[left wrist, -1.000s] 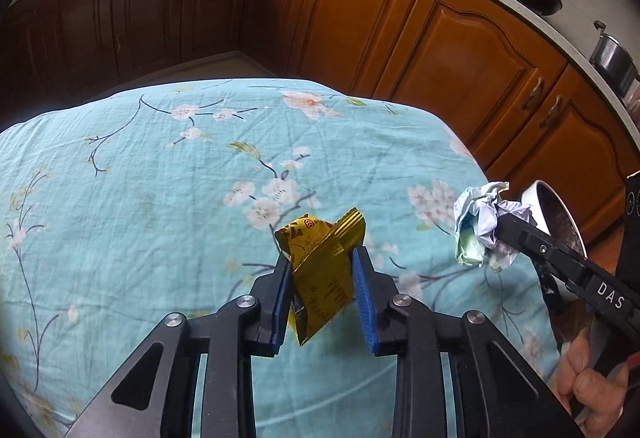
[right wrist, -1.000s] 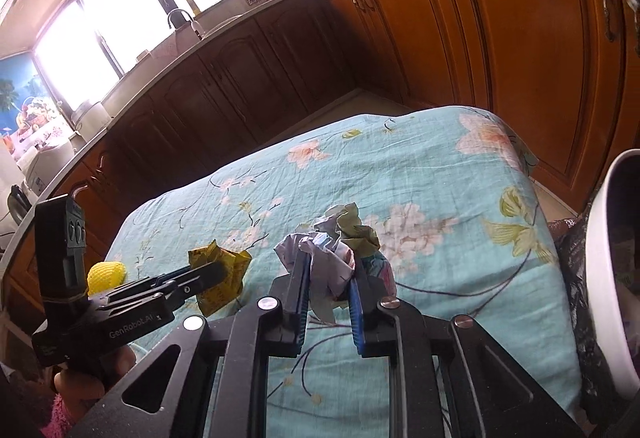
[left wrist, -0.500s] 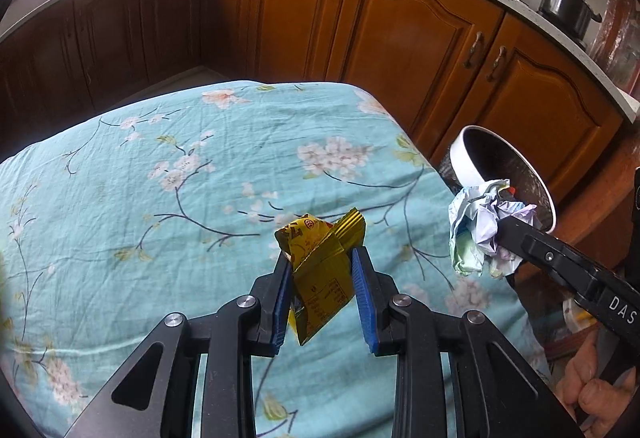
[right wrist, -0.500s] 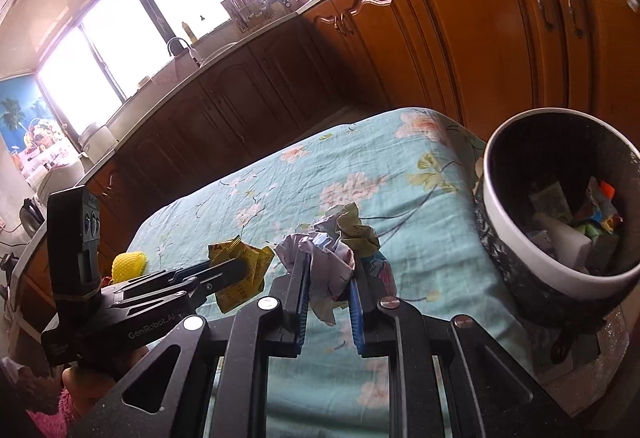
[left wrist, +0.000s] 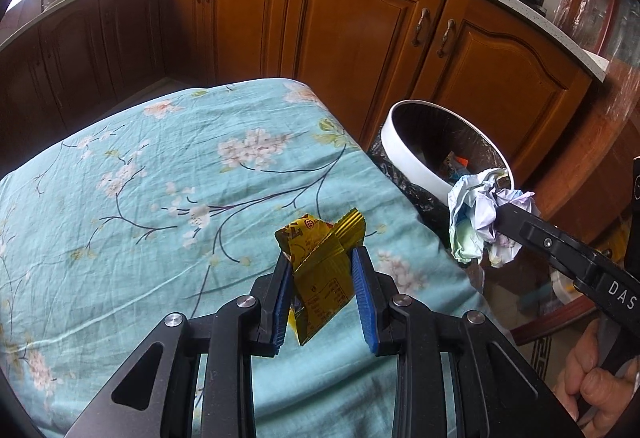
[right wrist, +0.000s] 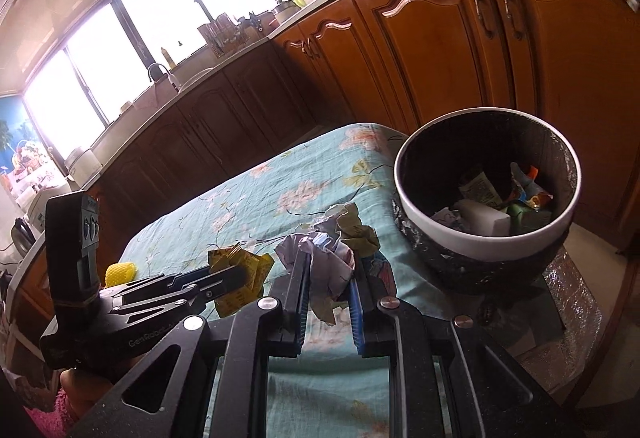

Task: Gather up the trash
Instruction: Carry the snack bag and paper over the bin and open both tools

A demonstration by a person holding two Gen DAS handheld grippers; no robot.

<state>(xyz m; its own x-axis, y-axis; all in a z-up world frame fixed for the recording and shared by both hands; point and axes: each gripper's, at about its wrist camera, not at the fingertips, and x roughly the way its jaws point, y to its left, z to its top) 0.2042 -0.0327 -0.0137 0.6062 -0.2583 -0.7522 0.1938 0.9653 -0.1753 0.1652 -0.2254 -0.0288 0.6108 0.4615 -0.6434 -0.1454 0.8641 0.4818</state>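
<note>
Left tool (left wrist: 320, 294), lower centre of its view, clamped on a yellow wrapper (left wrist: 322, 278) above the floral-clothed table (left wrist: 160, 197); right tool (right wrist: 328, 290) clamped on crumpled paper (right wrist: 332, 254), lower centre, left of the white-rimmed trash bin (right wrist: 486, 242) holding scraps, centre right.

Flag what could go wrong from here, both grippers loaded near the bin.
1. The right gripper pinches only part of the paper wad; loose ends hang, so it may snag or drop short of the bin.
2. The left gripper holds the yellow wrapper over the cloth, short of the bin; releasing now would likely miss.
3. Both grippers head for one bin mouth and could collide.
</note>
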